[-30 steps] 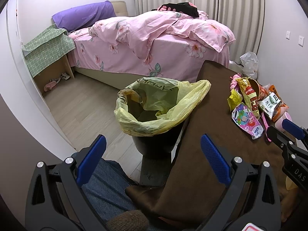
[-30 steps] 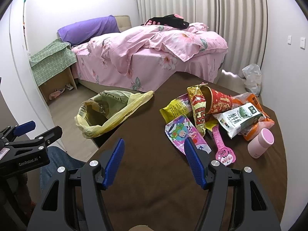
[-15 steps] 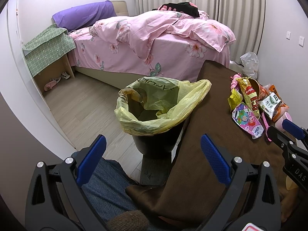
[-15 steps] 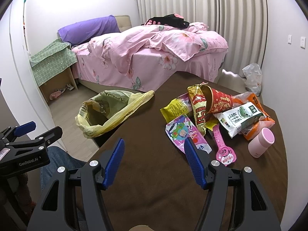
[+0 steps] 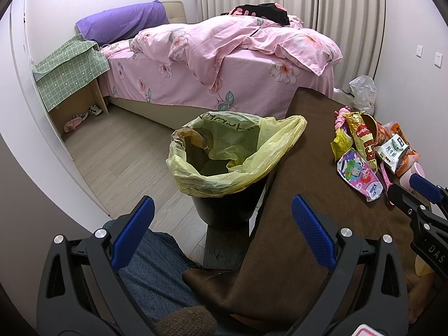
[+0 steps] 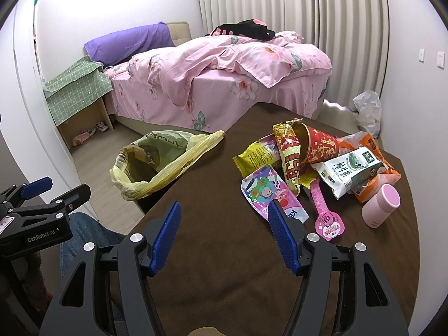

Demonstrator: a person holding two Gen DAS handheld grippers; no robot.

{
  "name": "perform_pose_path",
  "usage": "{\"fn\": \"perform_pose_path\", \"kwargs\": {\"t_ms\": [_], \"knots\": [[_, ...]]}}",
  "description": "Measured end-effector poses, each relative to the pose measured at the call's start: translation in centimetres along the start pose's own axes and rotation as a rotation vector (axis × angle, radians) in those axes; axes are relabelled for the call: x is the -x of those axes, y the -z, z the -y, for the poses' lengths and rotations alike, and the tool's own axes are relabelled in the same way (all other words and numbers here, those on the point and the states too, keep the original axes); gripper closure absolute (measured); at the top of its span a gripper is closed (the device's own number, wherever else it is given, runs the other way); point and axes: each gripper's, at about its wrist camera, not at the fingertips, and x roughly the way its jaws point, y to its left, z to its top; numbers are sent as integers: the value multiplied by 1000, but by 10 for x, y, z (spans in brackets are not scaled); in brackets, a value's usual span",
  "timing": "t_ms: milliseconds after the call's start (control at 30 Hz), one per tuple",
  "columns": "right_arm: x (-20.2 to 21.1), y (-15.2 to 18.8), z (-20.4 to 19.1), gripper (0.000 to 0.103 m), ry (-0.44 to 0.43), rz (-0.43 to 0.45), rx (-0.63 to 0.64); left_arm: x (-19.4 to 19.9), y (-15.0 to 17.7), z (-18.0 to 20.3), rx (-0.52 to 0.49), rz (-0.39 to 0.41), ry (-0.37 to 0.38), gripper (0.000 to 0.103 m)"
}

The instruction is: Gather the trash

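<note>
Meanwhile, nothing has moved: both the left hand-held gripper (image 5: 222, 219) and right hand-held gripper (image 6: 224, 236) remain wide open and empty, wrappers (image 6: 282, 168) uncollected on the desk (image 6: 224, 266).

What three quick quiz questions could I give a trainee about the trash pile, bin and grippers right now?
1. True or false: the right gripper is shut on a wrapper.
2. Which lies nearest the right gripper: A) milk carton B) cartoon wrapper C) pink cup?
3. Fill in: the bin is lined with a ____ bag.

Key: 1 false, both grippers are open and empty, the left gripper too. 2 B. 3 yellow.
</note>
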Motion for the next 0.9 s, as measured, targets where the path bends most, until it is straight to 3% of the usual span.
{"fn": "perform_pose_path", "kwargs": {"t_ms": [900], "knots": [[0, -1, 1, 42, 0, 0, -2, 0, 3, -2, 6, 3, -1, 9]]}}
